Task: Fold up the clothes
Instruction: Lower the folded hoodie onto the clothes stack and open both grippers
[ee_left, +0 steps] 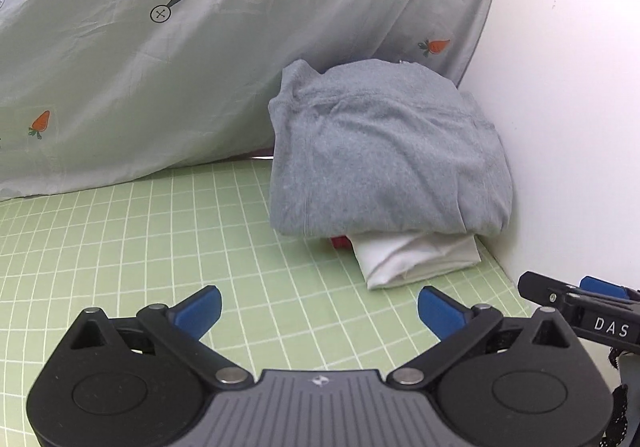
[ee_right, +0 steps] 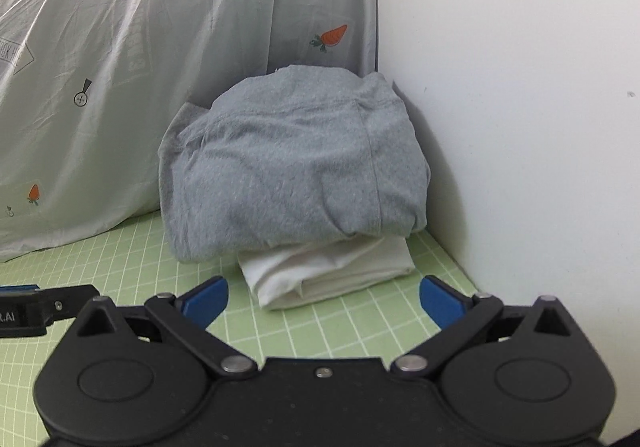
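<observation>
Behind, a carrot-print sheet (ee_left: 200, 67) backs the folded grey garment (ee_left: 384, 155).

left gripper (ee_left: 319, 313): jaws spread wide, nothing between the blue pads (ee_left: 202, 309), nothing touched
left pose: pitched downward, fingers pointing toward 12 o'clock in its own view
right gripper (ee_right: 323, 303): jaws wide apart too, blue pads (ee_right: 440, 301) bare, no contact
right pose: tilted down, pointing to 12 o'clock
relative: side by side, close; right unit shows at 3 o'clock in the left view, left unit at 9 o'clock in the right view
</observation>
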